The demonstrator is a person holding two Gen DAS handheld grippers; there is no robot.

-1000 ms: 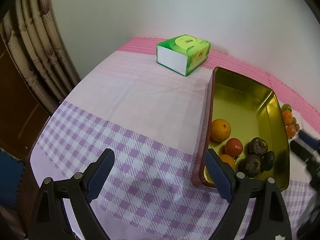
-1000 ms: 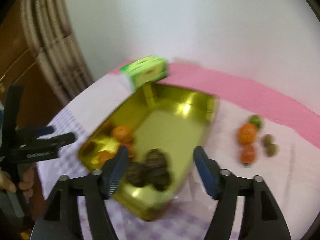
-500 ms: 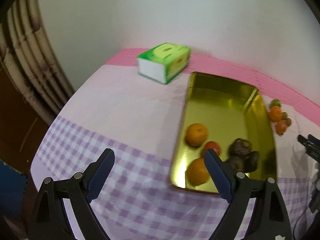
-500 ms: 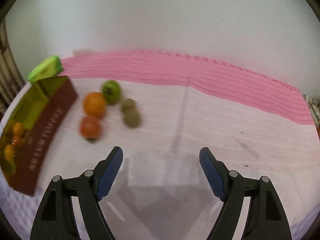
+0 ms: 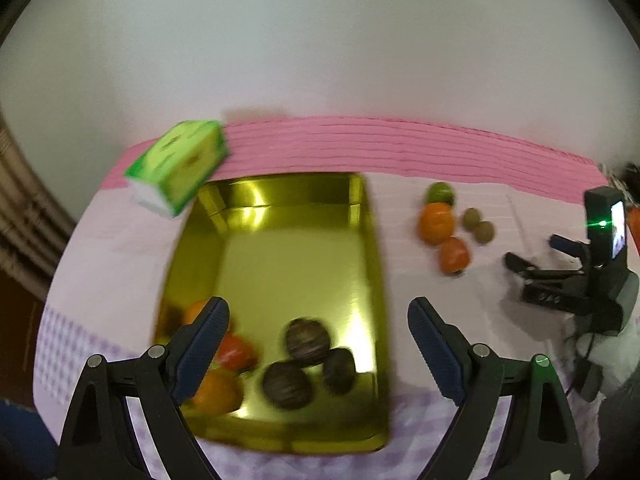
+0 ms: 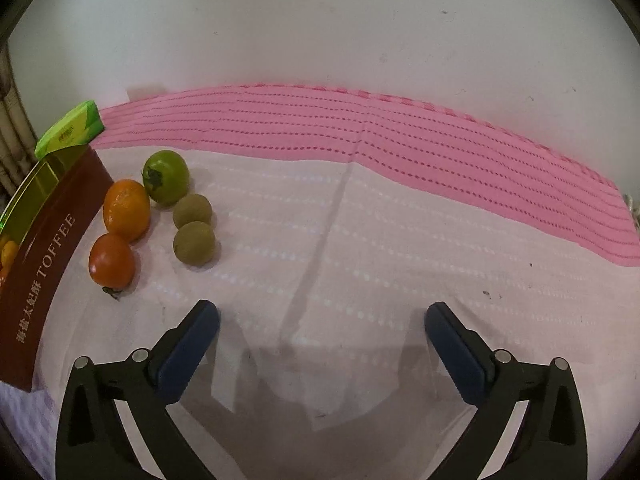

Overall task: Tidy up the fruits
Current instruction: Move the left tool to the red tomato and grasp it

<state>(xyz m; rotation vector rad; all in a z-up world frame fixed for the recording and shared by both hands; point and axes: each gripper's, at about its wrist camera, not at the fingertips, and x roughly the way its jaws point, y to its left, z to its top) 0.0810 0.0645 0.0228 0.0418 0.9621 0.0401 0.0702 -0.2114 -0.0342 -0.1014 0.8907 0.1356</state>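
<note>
Both hand-held grippers, left (image 5: 318, 344) and right (image 6: 322, 336), are spread and empty; five fruits (image 6: 126, 210) probably await the tin (image 5: 280, 240).

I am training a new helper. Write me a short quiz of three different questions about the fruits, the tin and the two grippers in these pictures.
1. True or false: the right gripper is holding a fruit.
2. How many fruits lie on the cloth outside the gold tin?
3. Which fruit outside the tin lies nearest the pink band at the far edge? A) green tomato B) red tomato C) orange

Key
1. False; its jaws are open and empty above the cloth. The left gripper is open too.
2. Five: the green tomato, the orange, the red tomato and two small brown-green fruits.
3. A.
</note>
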